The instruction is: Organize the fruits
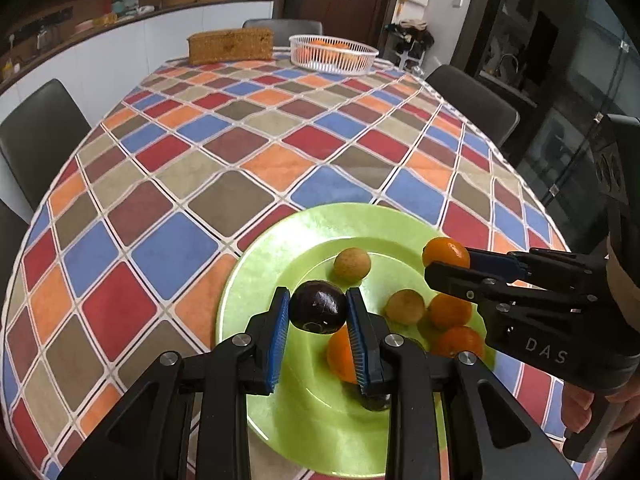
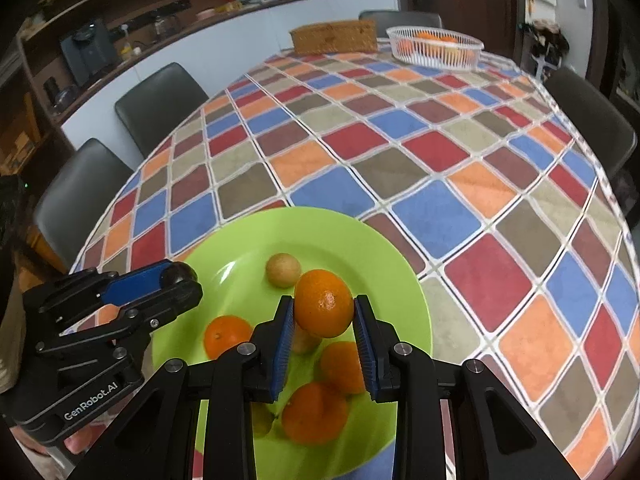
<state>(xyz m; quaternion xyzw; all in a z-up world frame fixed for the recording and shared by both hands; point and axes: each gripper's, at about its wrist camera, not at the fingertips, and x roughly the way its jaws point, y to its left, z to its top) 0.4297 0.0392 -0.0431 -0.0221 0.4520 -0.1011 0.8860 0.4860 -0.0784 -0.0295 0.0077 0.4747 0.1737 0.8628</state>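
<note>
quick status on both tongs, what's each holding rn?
Left tongs: closed on the dark purple fruit, above the green plate.
Right tongs: closed on an orange, above the same plate.

My right claw (image 2: 324,312) pinches an orange (image 2: 324,304) between its blue pads, lifted above the green plate (image 2: 360,248). On the plate, a tan round fruit (image 2: 283,270) sits at 12 o'clock, another orange (image 2: 227,336) at 9, and two more (image 2: 316,412) crowd toward 6. My left claw (image 2: 176,280) comes in from 9 o'clock, gripping a dark fruit (image 2: 182,272). Far across the checked surface (image 2: 400,140), at 1 o'clock, stands a white basket (image 2: 434,46).
</note>
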